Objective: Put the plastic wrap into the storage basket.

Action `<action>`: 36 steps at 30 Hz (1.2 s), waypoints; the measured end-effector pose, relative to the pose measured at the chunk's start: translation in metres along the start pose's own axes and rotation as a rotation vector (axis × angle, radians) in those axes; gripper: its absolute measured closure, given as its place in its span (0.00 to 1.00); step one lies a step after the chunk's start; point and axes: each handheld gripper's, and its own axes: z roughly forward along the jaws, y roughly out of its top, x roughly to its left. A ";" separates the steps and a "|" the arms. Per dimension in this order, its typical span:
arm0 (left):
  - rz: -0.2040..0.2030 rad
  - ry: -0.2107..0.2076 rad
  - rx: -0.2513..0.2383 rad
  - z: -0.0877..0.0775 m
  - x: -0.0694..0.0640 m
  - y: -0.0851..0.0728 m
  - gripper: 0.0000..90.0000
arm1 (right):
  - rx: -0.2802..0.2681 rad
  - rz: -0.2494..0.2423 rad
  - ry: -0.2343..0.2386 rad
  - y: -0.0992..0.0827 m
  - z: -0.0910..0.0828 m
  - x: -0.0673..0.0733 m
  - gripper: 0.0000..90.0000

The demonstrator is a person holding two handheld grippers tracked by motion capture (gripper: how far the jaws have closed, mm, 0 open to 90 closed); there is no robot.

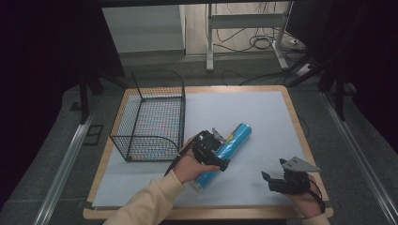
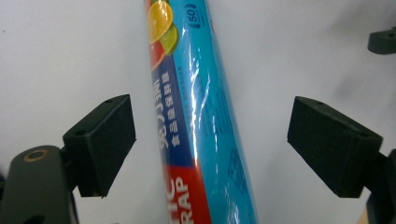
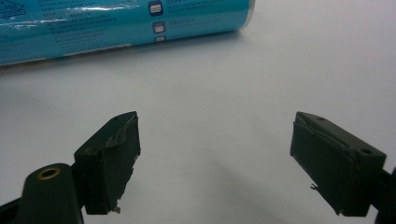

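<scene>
A blue roll of plastic wrap (image 1: 233, 141) lies slantwise on the white mat, its near end toward me. My left gripper (image 1: 217, 156) hovers right over its middle, open. In the left gripper view the roll (image 2: 201, 112) runs up between the two black pads (image 2: 100, 142), which stand apart on either side without touching it. My right gripper (image 1: 277, 180) rests near the front right of the mat, open and holding nothing. In the right gripper view the roll (image 3: 121, 25) lies across the top, well beyond my right gripper (image 3: 215, 154).
A black wire basket (image 1: 150, 115) stands on the left side of the mat (image 1: 244, 105), its open side toward me. The wooden table edge (image 1: 295, 117) frames the mat. Table legs and cables sit on the floor behind.
</scene>
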 end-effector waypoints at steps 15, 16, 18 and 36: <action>-0.026 0.021 0.152 0.045 0.007 0.019 0.16 | 0.001 -0.005 -0.002 0.000 0.000 0.000 0.18; -0.023 0.024 0.161 0.047 0.008 0.018 0.16 | 0.001 -0.004 -0.002 0.000 0.000 0.000 0.18; -0.032 0.024 0.175 0.051 0.008 0.018 0.16 | 0.002 -0.004 -0.001 0.000 0.000 0.000 0.18; -0.068 -0.013 0.286 0.073 0.012 0.015 0.32 | 0.010 0.015 -0.022 0.000 -0.001 -0.003 0.18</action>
